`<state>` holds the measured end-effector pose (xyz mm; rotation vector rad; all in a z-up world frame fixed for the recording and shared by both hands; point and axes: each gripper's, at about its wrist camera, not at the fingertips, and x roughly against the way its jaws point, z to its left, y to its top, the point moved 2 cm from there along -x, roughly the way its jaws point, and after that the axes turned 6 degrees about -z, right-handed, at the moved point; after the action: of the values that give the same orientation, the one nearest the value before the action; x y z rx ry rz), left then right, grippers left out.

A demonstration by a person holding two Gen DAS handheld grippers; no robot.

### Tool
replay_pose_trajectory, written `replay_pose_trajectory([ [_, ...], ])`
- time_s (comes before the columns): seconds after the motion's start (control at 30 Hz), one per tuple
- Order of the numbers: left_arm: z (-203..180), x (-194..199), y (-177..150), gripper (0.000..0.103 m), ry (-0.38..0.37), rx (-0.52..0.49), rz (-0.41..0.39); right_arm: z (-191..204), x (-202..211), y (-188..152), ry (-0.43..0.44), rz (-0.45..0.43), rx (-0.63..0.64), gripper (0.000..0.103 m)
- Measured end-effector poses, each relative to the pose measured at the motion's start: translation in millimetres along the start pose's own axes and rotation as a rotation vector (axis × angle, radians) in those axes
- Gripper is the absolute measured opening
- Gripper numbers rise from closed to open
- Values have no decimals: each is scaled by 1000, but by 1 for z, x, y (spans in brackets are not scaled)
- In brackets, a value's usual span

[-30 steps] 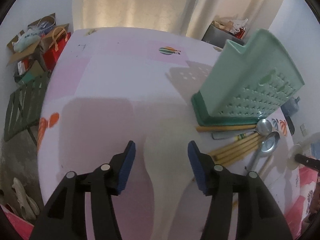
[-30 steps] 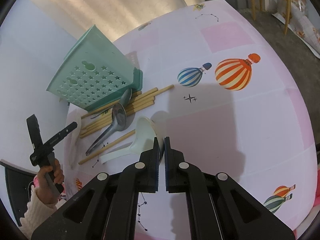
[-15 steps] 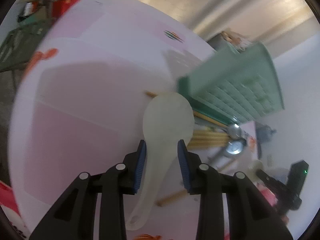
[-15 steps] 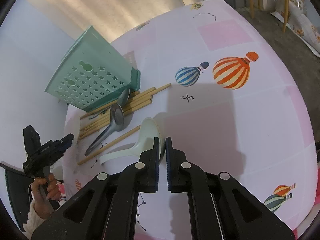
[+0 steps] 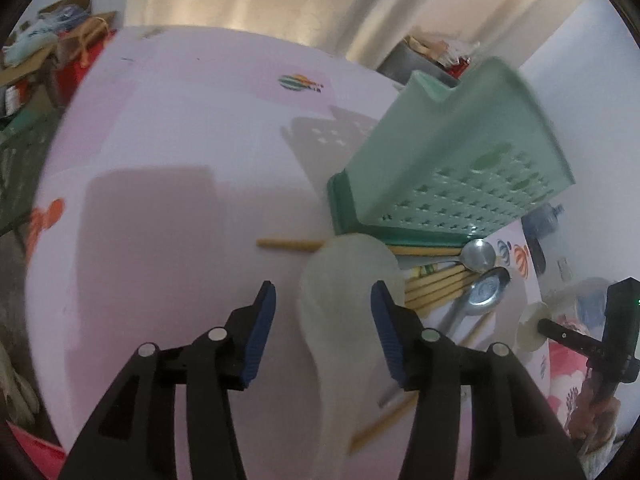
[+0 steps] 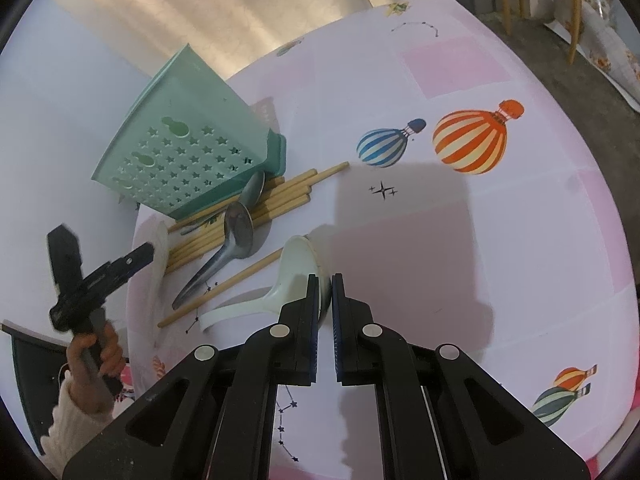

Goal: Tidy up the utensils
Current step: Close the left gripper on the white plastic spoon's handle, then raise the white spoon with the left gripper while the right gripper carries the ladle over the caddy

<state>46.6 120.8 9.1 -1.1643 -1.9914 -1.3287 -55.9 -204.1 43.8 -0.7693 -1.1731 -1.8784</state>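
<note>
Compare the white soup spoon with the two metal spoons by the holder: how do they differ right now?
The white soup spoon is opaque plastic-looking with a broad, deep bowl; the metal spoons are shiny with shallower bowls. The white spoon lies apart on the tablecloth; the metal spoons lie across the chopsticks. All lie outside the green holder.

- The left wrist view looks steeply down along its fingers, close over the white ladle [image 5: 348, 320], facing the green holder [image 5: 448, 168]
- The right wrist view looks down from the opposite side, sharing ladle [image 6: 288, 280], holder [image 6: 192, 148] and chopsticks [image 6: 256, 204]
</note>
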Motion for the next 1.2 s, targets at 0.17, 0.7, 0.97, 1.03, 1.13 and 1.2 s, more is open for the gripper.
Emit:
replay_pose_trajectory([
  [0.17, 6, -6, 6, 41, -105, 32, 0, 0, 2, 2, 6, -8, 3, 6],
  [0.7, 41, 46, -8, 2, -131, 281, -163, 3, 0, 4, 39, -24, 3, 3],
  [0.97, 45, 48, -24, 2, -124, 298, -164, 3, -9, 2, 58, 6, -15, 5],
  [1.03, 43, 49, -26, 2, -119, 293, -163, 2, -12, 1, 68, 15, -23, 7],
  [1.13, 42, 48, -28, 2, -120, 294, -168, 0, -20, 1, 52, 23, -29, 7],
  [1.2, 42, 49, -28, 2, -116, 296, -179, -2, -22, 1, 50, 14, -33, 3],
])
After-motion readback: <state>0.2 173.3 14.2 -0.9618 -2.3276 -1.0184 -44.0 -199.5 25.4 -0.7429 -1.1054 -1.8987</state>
